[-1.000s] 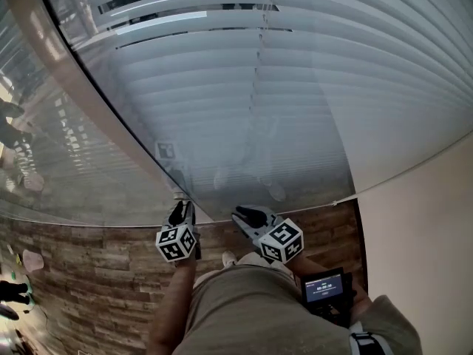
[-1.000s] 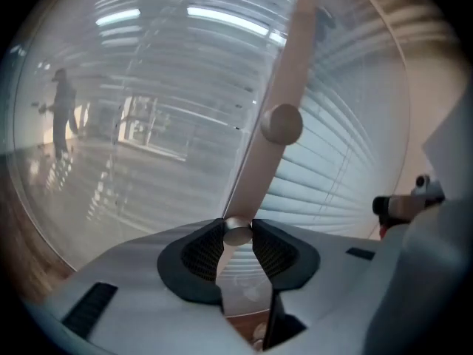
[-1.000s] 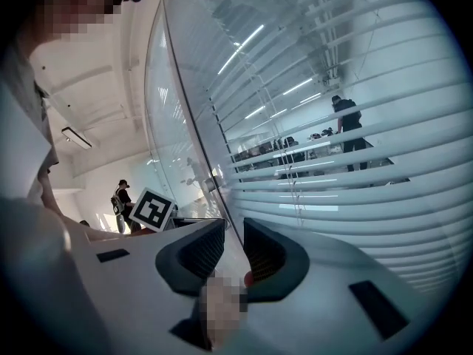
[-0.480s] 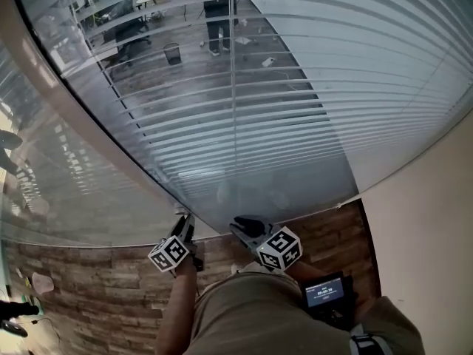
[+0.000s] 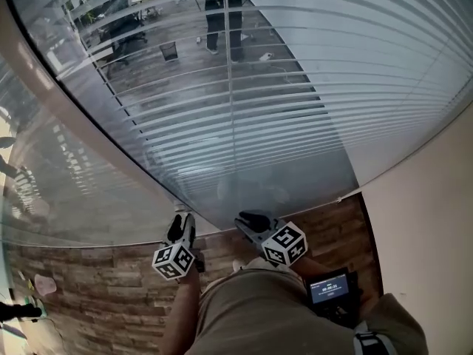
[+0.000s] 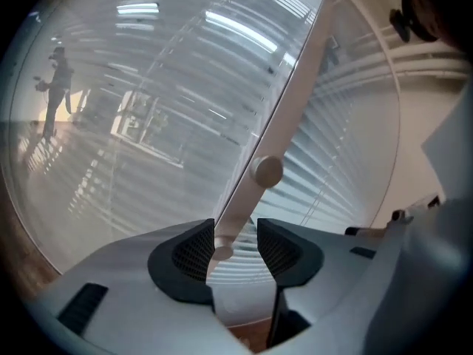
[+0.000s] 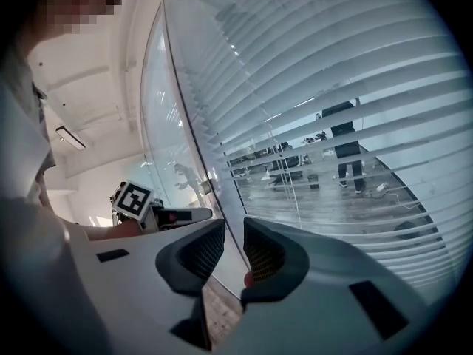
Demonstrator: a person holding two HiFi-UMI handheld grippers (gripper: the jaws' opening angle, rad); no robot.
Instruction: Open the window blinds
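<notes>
Logged left gripper [image 6: 235, 231] with jaws apart, having just been opening. Between them: a small round stub [image 6: 220, 252] at the lower end of a pale frame post [image 6: 295, 72]. It lies close by the left pad with a clear gap to the right pad, so no squeeze on it. Farther up the post, just ahead of the jaws: a round knob [image 6: 267, 171].

Found right gripper [image 7: 233, 231] just to the right of the left one, jaws parted by a narrow gap, nothing between them.

Window blinds [image 5: 295, 72] directly ahead of and above both grippers, behind glass. Slats straight ahead of the right gripper tilted flat, with gaps showing an office floor and a standing person [image 5: 222, 6] beyond. Slats farther to its right read as one closed pale sheet.

Below both grippers: wood-plank floor [image 5: 89, 287]. Behind the right gripper, near the wrist: a small dark device with lit screen [image 5: 327, 288].
</notes>
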